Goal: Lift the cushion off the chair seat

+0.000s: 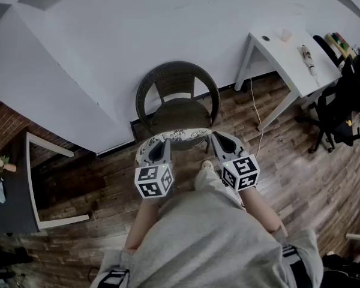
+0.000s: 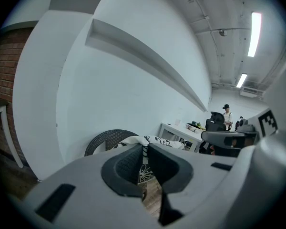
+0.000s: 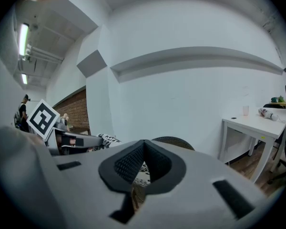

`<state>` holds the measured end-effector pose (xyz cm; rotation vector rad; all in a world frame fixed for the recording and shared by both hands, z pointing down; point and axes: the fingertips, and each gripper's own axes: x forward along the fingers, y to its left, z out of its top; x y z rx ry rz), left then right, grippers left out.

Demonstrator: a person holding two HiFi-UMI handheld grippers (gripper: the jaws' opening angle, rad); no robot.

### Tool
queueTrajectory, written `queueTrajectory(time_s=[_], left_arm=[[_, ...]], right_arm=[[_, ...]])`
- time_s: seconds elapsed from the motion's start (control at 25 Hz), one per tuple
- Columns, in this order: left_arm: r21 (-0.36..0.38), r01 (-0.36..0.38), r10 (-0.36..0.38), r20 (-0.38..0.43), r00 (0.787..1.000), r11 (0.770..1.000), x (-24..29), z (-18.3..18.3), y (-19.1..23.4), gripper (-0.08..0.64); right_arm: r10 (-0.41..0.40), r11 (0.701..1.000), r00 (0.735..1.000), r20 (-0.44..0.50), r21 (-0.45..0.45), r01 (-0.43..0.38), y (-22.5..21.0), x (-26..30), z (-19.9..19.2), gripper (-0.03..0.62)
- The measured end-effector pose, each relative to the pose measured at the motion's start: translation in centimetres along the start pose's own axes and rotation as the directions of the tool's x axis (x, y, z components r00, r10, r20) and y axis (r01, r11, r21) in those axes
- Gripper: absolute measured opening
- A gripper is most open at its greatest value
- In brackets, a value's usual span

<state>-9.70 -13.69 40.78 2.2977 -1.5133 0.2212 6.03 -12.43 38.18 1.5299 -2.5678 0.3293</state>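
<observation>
Cushion point(image 1: 175, 135): white with a black flower print. It hangs as a curved band between the two claws, in front of the chair's front edge. The head view does not show whether its far edge touches the seat.
Left claw point(image 1: 163, 145): clenched on the cushion's left end. In the left gripper view point(image 2: 144, 150) the printed fabric point(image 2: 157, 141) is pinched between the dark ribbed pads and spills out beyond them.
Right claw point(image 1: 218, 139): clenched on the cushion's right end. In the right gripper view point(image 3: 143, 148) the pads meet at the top, with a strip of the print point(image 3: 142, 171) caught below.
Claw placement: side by side and level with each other, both pointing at the chair, with a marker cube on each.
Chair point(image 1: 177, 86): dark wicker with a round back, standing against the white wall. Its seat weave shows behind the cushion.
Desk point(image 1: 288, 59): white, to the chair's right along the same wall, with a cup and a few small items on top.
Floor point(image 1: 300, 161): dark wood planks.
Person: grey trousers point(image 1: 210, 239) fill the bottom of the head view, directly behind the claws.
</observation>
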Motion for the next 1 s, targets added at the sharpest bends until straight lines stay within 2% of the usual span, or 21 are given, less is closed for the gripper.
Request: queueTrajectory(time_s=[1.0], left_arm=[[-0.015, -0.014, 0.014, 0.02, 1.0, 1.0, 0.4, 0.7, 0.2, 0.034]], right_arm=[[-0.019, 1.0, 1.0, -0.011, 0.007, 0.019, -1.1, 0.5, -0.6, -0.005]])
